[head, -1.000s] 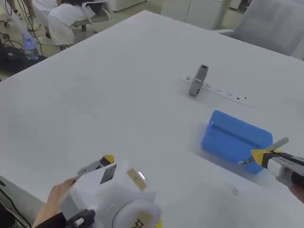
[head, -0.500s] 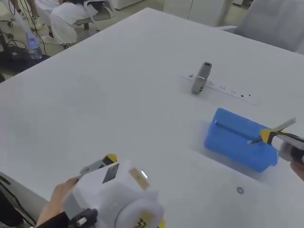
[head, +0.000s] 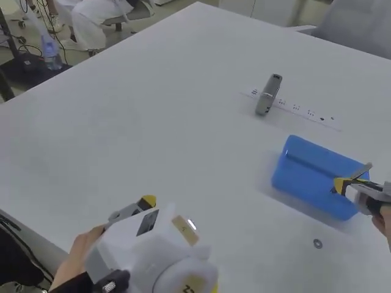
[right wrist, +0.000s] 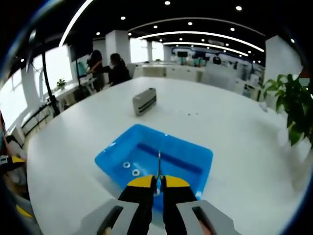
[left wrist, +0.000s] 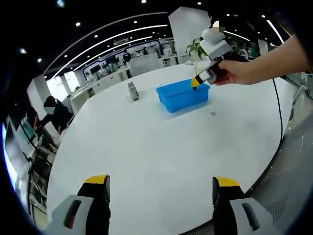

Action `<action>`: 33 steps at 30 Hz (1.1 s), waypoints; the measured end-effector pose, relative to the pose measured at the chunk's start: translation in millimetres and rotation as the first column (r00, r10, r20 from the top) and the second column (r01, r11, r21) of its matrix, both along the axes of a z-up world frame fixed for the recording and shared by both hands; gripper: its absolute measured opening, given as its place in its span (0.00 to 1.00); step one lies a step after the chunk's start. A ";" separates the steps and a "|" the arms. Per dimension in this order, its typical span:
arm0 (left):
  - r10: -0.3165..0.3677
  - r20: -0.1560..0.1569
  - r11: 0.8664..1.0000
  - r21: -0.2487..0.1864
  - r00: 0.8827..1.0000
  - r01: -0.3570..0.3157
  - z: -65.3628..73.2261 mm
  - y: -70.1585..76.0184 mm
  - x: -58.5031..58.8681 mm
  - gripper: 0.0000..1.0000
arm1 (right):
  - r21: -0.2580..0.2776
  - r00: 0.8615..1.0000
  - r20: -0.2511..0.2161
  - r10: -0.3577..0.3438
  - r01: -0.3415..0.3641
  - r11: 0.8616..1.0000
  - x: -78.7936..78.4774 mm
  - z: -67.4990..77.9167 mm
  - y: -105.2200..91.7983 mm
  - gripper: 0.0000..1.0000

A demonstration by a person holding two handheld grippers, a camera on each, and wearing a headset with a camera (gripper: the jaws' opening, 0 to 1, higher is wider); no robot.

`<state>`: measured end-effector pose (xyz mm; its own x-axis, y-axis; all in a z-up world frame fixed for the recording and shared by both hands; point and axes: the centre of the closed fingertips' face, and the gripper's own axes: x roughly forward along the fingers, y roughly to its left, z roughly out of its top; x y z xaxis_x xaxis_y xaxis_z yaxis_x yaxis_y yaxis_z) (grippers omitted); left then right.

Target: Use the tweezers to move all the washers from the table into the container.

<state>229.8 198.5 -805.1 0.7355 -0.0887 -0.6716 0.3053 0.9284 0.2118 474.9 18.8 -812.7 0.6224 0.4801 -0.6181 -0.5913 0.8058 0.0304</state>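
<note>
The left gripper [left wrist: 161,182] hangs above the near edge of the table [head: 153,122], its jaws wide apart and empty. Farther across the table lies a grey block [head: 267,94]. Right of it sits the blue container [head: 305,168], with two washers [right wrist: 126,165] side by side on its floor. Another washer [head: 317,243] lies on the table near the container's front wall. The right gripper [right wrist: 157,183] is above the container's near side, jaws pinched on the tweezers [right wrist: 159,164]. The tips point into the container, but it is too small to tell how far apart they are or whether they hold anything.
</note>
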 end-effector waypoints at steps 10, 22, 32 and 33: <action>0.000 -0.006 1.000 0.004 1.000 0.000 -1.0 0.3 -0.8 0.88 | -0.007 1.000 -0.007 0.002 -0.002 1.000 -6.0 -5.2 3.0 0.03; -0.002 -0.006 1.000 0.003 1.000 0.002 -0.5 0.0 -1.2 0.87 | 0.039 0.999 0.040 -0.011 0.010 0.999 -3.9 25.8 -3.2 0.03; -0.003 0.000 1.000 0.003 1.000 0.003 0.3 0.0 -0.5 0.87 | 0.138 0.997 0.075 -0.028 0.017 0.990 -34.2 62.2 -10.3 0.03; -0.002 -0.001 1.000 0.003 1.000 0.002 0.2 0.1 -0.5 0.87 | 0.144 0.997 0.074 -0.030 0.019 0.989 -37.8 62.6 -11.3 0.03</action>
